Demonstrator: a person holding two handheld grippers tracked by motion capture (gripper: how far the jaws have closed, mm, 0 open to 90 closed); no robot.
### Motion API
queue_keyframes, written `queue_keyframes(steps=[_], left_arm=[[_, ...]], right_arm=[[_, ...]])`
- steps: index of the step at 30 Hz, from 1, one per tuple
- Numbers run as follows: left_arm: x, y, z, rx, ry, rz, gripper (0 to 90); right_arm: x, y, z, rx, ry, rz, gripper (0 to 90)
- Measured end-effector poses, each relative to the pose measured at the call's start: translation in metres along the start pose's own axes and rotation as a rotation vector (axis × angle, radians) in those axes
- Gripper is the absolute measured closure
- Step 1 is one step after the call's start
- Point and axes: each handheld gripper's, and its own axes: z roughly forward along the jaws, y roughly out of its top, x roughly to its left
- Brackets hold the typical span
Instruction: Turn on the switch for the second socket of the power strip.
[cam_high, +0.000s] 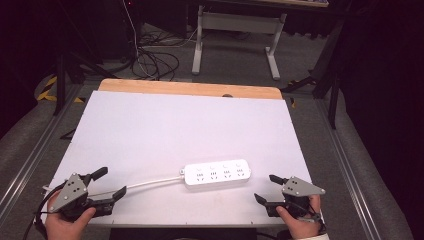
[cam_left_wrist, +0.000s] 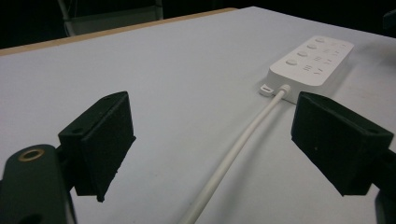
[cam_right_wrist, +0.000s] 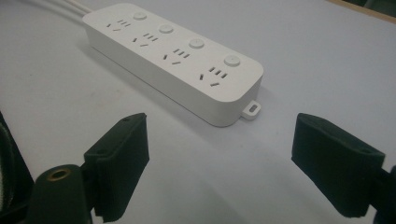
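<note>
A: Where's the strip?

B: The white strip (cam_high: 216, 173) lies flat on the bench (cam_high: 165, 130), near its front edge, between the two grippers. Its cord (cam_high: 150, 184) runs off toward the left gripper (cam_high: 110, 183).

A: And the jaws?

B: Both pairs stand wide apart, holding nothing. The cord passes between the left pair on the bench. The right gripper (cam_high: 266, 188) sits just beside the strip's free end, not touching.
</note>
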Motion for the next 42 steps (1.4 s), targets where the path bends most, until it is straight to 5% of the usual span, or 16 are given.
queue_keyframes(steps=[28, 42], left_arm=[[-0.001, 0.000, -0.002, 0.027, 0.038, 0.000, 12.9], [-0.001, 0.000, -0.001, 0.034, 0.045, 0.003, 12.9]], right_arm=[[0.000, 0.003, 0.000, -0.003, 0.010, 0.000, 20.6], [0.002, 0.029, 0.010, 0.011, 0.030, -0.017, 23.9]])
